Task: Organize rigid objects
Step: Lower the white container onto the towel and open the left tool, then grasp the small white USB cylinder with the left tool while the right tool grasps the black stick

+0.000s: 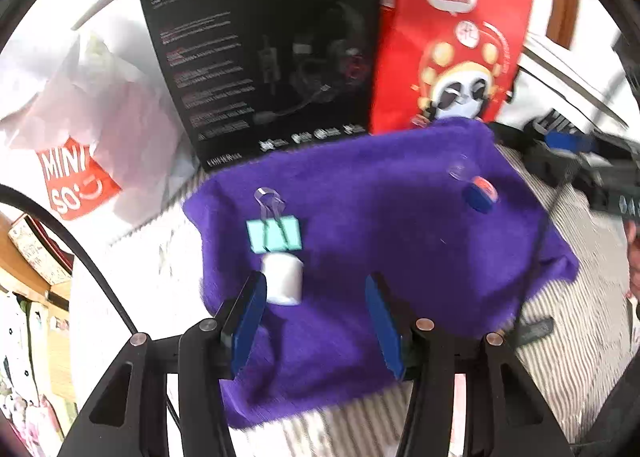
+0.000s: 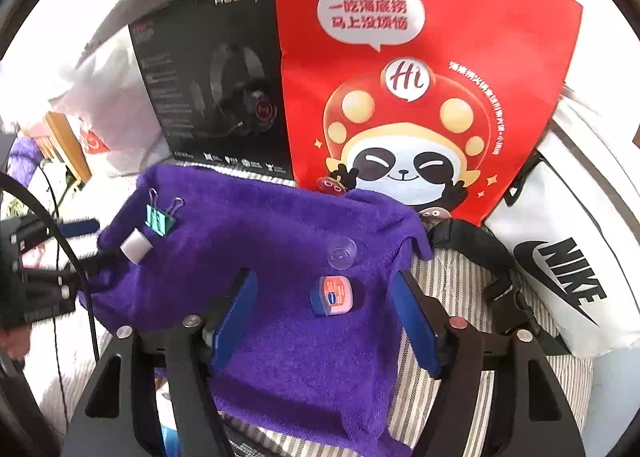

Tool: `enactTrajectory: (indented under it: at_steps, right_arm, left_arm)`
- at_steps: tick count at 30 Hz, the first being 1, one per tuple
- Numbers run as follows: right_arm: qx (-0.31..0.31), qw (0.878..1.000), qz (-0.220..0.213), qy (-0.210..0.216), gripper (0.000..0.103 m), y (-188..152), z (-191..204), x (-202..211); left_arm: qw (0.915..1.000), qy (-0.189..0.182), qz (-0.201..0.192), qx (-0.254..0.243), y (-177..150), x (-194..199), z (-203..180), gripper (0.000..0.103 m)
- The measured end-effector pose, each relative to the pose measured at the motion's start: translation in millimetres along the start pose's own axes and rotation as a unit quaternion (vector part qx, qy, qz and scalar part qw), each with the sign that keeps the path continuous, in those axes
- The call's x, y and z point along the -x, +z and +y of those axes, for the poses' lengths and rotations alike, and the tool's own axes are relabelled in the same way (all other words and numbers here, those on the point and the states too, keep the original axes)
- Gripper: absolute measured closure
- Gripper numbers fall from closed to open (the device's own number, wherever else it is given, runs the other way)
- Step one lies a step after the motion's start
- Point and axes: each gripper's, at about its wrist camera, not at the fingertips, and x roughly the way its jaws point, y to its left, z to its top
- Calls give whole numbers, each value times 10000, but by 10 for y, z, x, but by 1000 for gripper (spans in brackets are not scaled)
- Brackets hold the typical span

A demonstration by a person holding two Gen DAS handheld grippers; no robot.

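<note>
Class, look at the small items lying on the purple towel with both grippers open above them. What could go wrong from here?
1. The white cylinder lies right against the green binder clip, so the left gripper closing on one may nudge the other.
2. The clear suction cup is hard to see on the purple towel, so the right gripper may miss it.
3. The small pink-lidded jar may slip from the pads.

Striped bedsheet (image 2: 452,277) under purple towel (image 2: 280,225), black box (image 2: 208,89), red bag (image 2: 420,77).

We are looking at a striped sheet (image 2: 452,281) lying under bright daylight, with a wooden shelf (image 1: 36,269) standing off to the left.
</note>
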Motion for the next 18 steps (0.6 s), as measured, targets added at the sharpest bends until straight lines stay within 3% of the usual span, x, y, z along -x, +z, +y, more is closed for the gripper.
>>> enactTrajectory:
  at_steps: [10,15,18]
  right_arm:
    - [21,9983,-523,248,30,-59,146,523]
    - [-154,9980,-571,232,29,-387,149,741]
    - [-377,9980,-478,176,29,-658,93,804]
  left_arm:
    - [9967,-436,444,516,-927,127,-70,54]
    - [9926,-593,429,973,-1140,107,-98,54]
    - [9936,-580,419,869,-1173,122,-232,54]
